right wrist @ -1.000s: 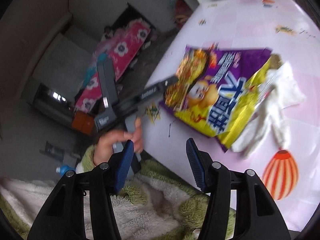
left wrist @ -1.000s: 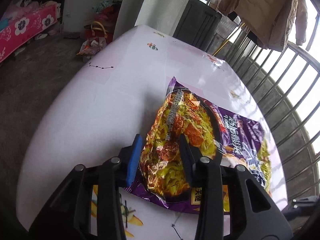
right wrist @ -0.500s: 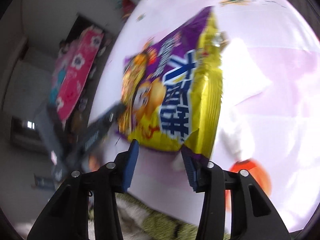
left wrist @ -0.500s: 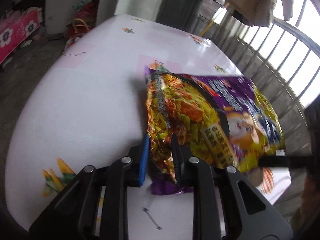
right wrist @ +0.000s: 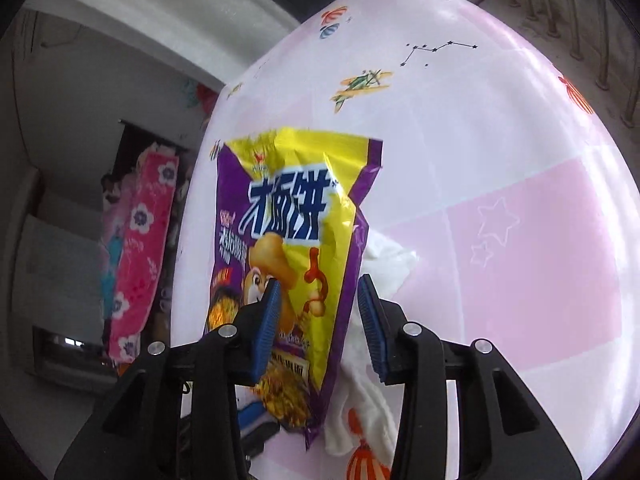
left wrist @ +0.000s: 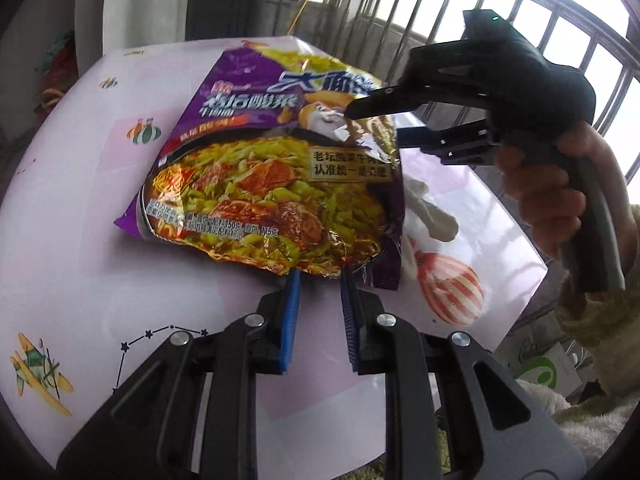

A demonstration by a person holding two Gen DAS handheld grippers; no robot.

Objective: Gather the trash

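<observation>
Pinching the near bottom edge of the noodle wrapper (left wrist: 272, 184) between my left gripper (left wrist: 318, 280) pads, I hold it tilted up off the pink table (left wrist: 80, 208). My right gripper (right wrist: 316, 292) straddles the wrapper's opposite side edge, and its jaws are opening a little, pads not yet pressing the foil. To do this well I should slide the right jaws further over that edge, close firmly on the flat film rather than the crinkled seam, and keep the left grip steady so the bag stays taut. The white crumpled tissue (left wrist: 434, 216) lies just beside the wrapper on the table, so I must avoid snagging it by accident.
</observation>
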